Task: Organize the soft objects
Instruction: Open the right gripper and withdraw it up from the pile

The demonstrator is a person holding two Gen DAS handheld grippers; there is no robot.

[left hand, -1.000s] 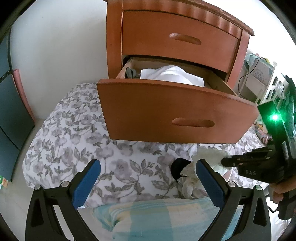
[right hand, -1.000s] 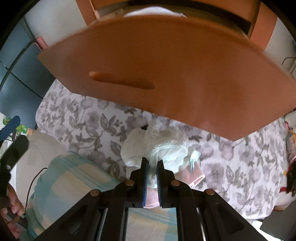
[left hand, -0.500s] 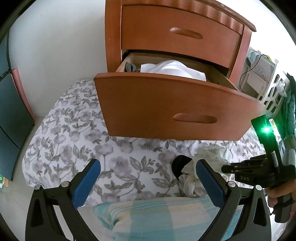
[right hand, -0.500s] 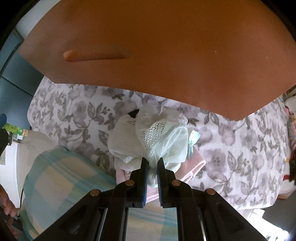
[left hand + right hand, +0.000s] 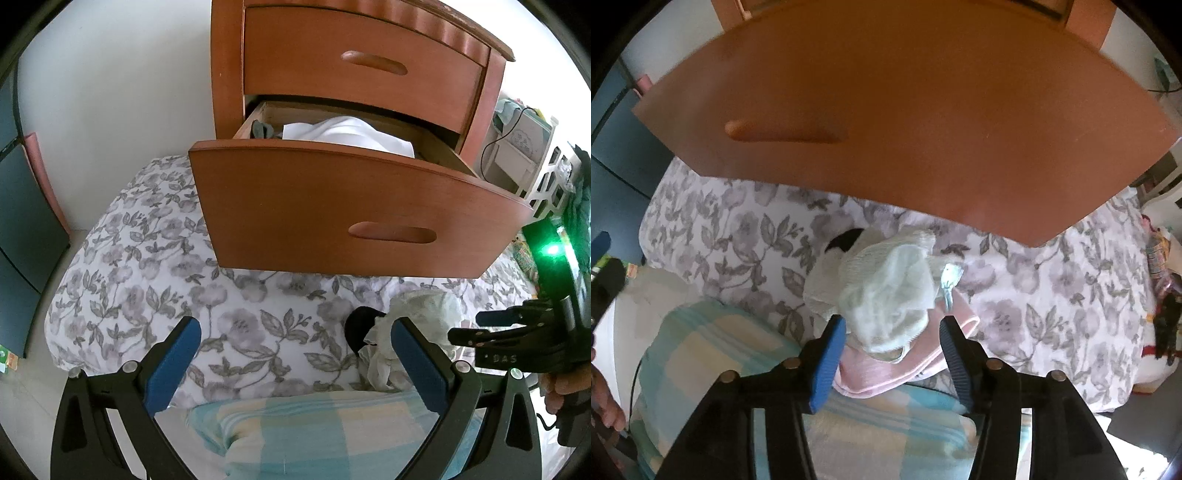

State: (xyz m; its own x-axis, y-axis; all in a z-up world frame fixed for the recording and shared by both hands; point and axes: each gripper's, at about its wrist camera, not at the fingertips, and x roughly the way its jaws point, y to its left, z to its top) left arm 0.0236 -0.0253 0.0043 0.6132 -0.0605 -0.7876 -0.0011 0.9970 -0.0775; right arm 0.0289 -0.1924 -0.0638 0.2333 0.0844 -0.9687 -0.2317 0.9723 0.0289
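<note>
A pale mint and white lacy garment [image 5: 886,295] lies bunched on a folded pink cloth [image 5: 905,365] on the floral bedspread [image 5: 731,236], with a black item [image 5: 846,238] peeking out behind it. My right gripper [image 5: 892,332] hangs over the pile, its jaws opening; the garment sits between the blue pads without being pressed. In the left wrist view the same pile [image 5: 413,314] lies at the right, next to the black item [image 5: 360,326]. My left gripper [image 5: 295,347] is open and holds nothing. The open wooden drawer [image 5: 332,206] holds white fabric [image 5: 347,133].
A wooden nightstand [image 5: 362,74] with its lower drawer pulled out overhangs the bed. A pastel checked pillow [image 5: 314,432] lies at the near edge. A dark cabinet [image 5: 18,206] stands at left, white shelving [image 5: 517,147] at right. A hand [image 5: 565,384] holds the right gripper.
My right gripper has opened and let go of the lacy garment, which has settled onto the pink cloth. The left gripper has stayed put.
</note>
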